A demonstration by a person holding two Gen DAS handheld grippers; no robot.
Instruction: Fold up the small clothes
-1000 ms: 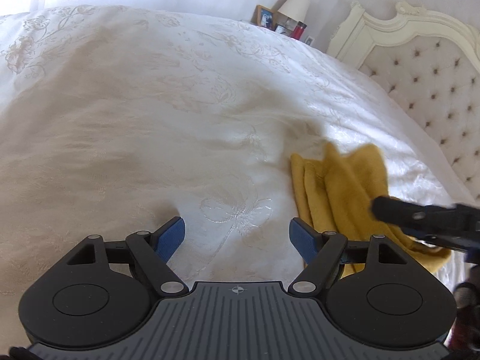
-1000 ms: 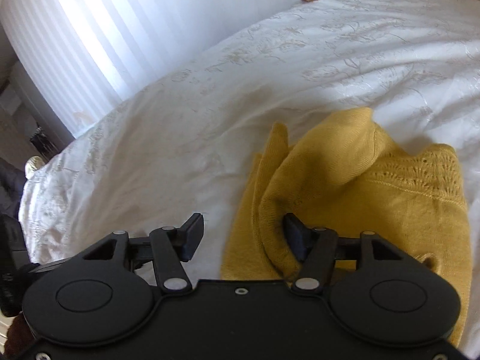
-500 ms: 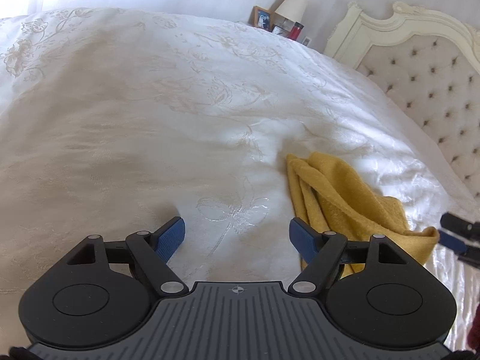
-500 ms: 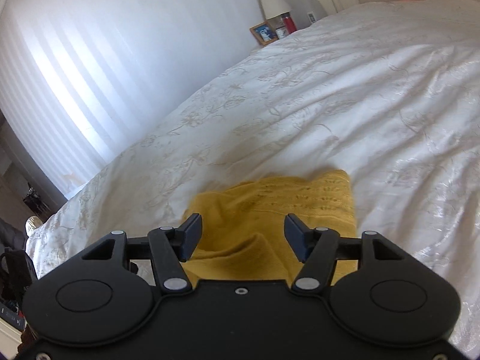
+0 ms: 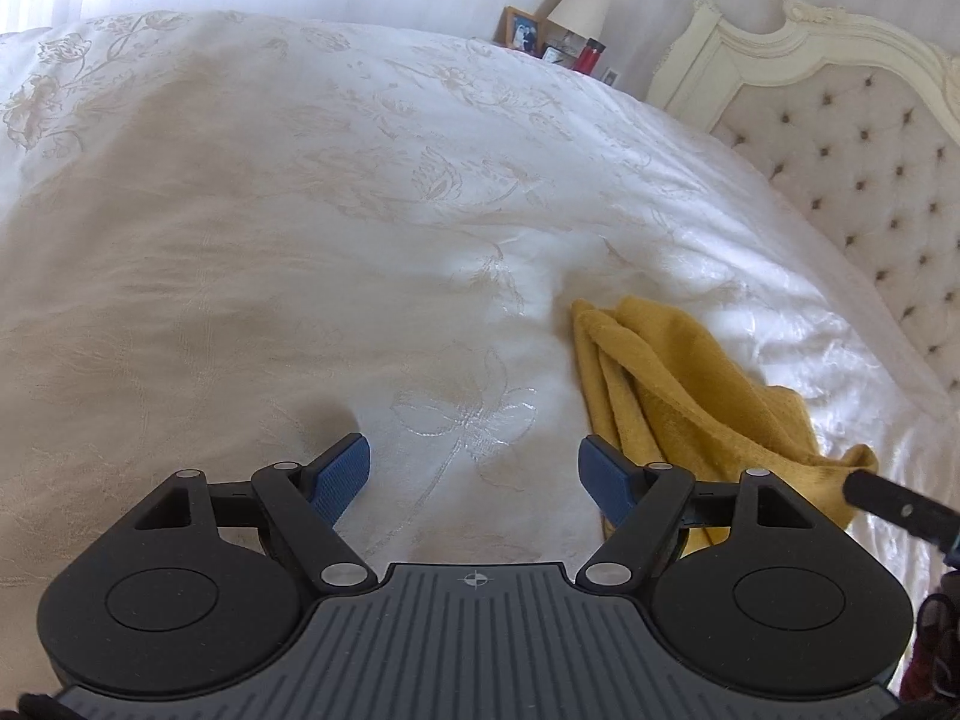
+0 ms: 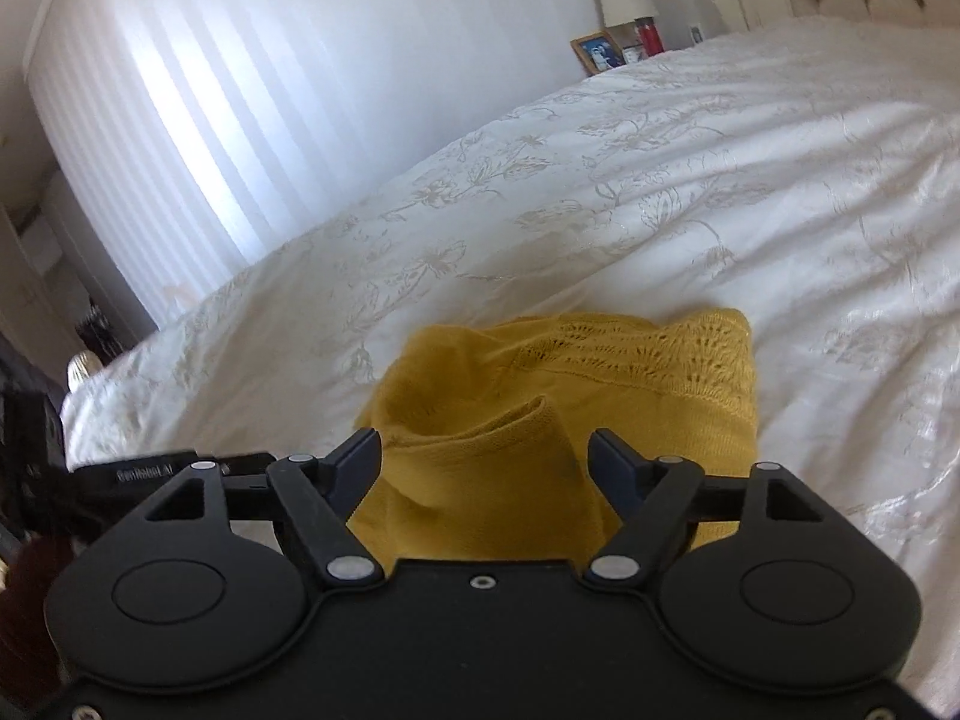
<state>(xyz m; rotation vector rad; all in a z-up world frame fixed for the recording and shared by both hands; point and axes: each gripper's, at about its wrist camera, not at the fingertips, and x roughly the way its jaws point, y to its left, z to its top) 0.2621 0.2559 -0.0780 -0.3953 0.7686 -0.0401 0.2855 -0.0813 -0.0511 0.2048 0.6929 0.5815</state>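
A mustard-yellow knitted garment [image 5: 690,396] lies bunched on the white bedspread [image 5: 300,240], to the right of my left gripper [image 5: 474,471]. The left gripper is open and empty over bare bedspread, its right blue pad next to the garment's edge. In the right wrist view the garment [image 6: 570,396] lies rumpled with a lace-patterned band on top, and my right gripper [image 6: 483,459] is open right over its near fold, holding nothing. The right gripper's black finger [image 5: 888,501] shows at the left wrist view's right edge, touching the garment's corner.
A tufted cream headboard [image 5: 870,138] stands at the right. A bedside table holds a lamp [image 5: 579,3], a photo frame [image 5: 522,30] and a red bottle [image 5: 591,54]. A white striped wall [image 6: 240,90] runs behind the bed. The bedspread [image 6: 780,180] stretches away on all sides.
The right gripper pulled back and down off the garment, then came back in at its corner. The garment dropped from a raised flap into a lower bunched heap. The left gripper stayed put.
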